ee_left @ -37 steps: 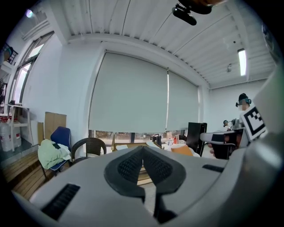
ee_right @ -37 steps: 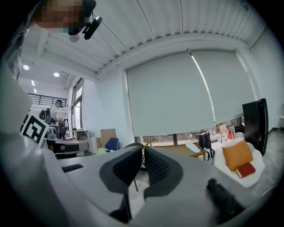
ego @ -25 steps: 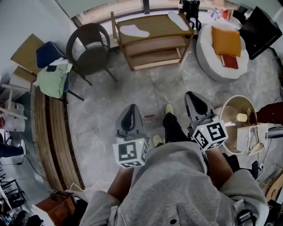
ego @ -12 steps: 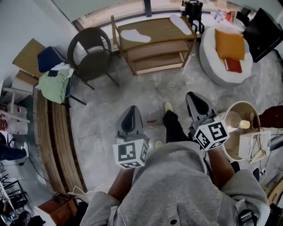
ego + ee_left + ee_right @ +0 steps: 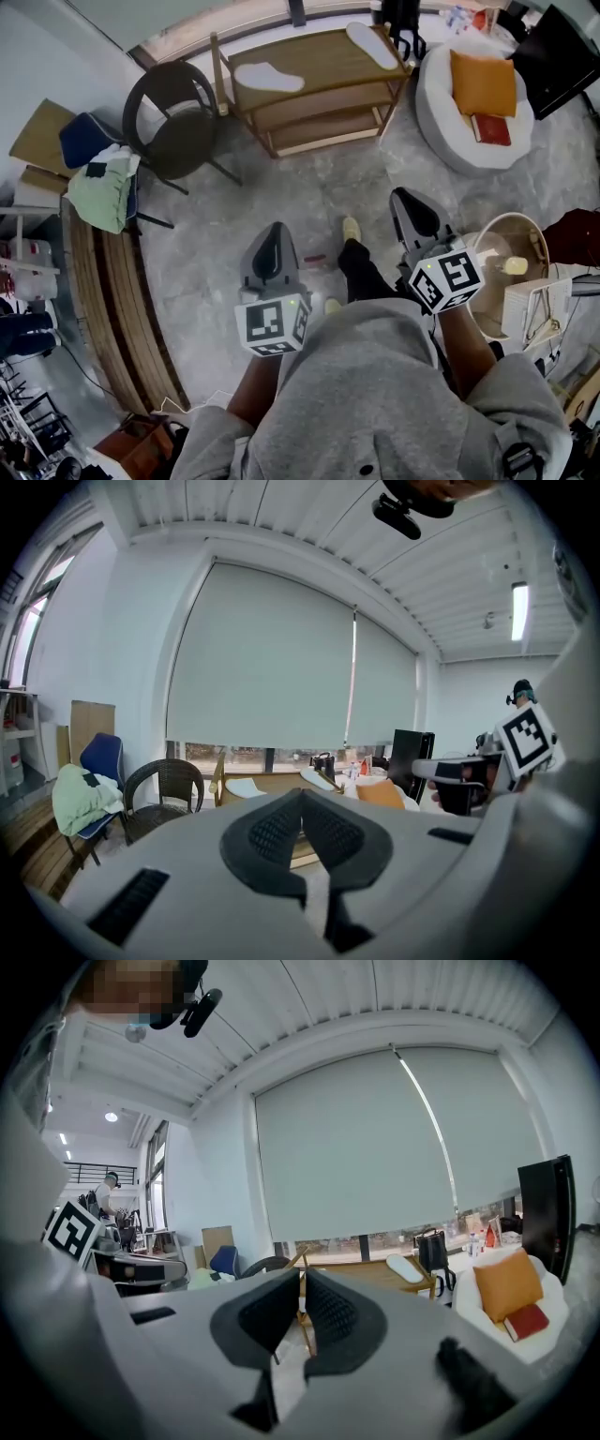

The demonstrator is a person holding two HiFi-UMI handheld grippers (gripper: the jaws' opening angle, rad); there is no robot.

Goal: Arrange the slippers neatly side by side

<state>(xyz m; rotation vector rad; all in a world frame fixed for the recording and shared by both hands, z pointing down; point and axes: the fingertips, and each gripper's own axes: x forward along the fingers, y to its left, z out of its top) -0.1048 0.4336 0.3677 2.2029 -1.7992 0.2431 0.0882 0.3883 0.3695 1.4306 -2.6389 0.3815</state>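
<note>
Two white slippers lie far apart on the top of a wooden shelf rack [image 5: 319,64]: one slipper [image 5: 263,76] at its left part, the other slipper [image 5: 372,44] at its right end. Both are well ahead of me, across the floor. My left gripper [image 5: 274,236] is held in front of my body, shut and empty. My right gripper [image 5: 411,202] is level with it on the right, jaws shut on nothing. In the left gripper view both slippers [image 5: 246,787] [image 5: 317,779] show above the shut left gripper [image 5: 301,795]. In the right gripper view one slipper [image 5: 405,1268] shows past the right gripper [image 5: 302,1275].
A dark wicker chair [image 5: 173,117] stands left of the rack, and a chair with green cloth [image 5: 98,187] beyond it. A white round seat with an orange cushion [image 5: 478,84] is right of the rack. A round basket [image 5: 506,272] stands by my right gripper. My foot [image 5: 352,230] is on the stone floor.
The head view has shifted a little, so the rack sits slightly further left. My foot has stepped on the floor. Both grippers stay shut in front of my body.
</note>
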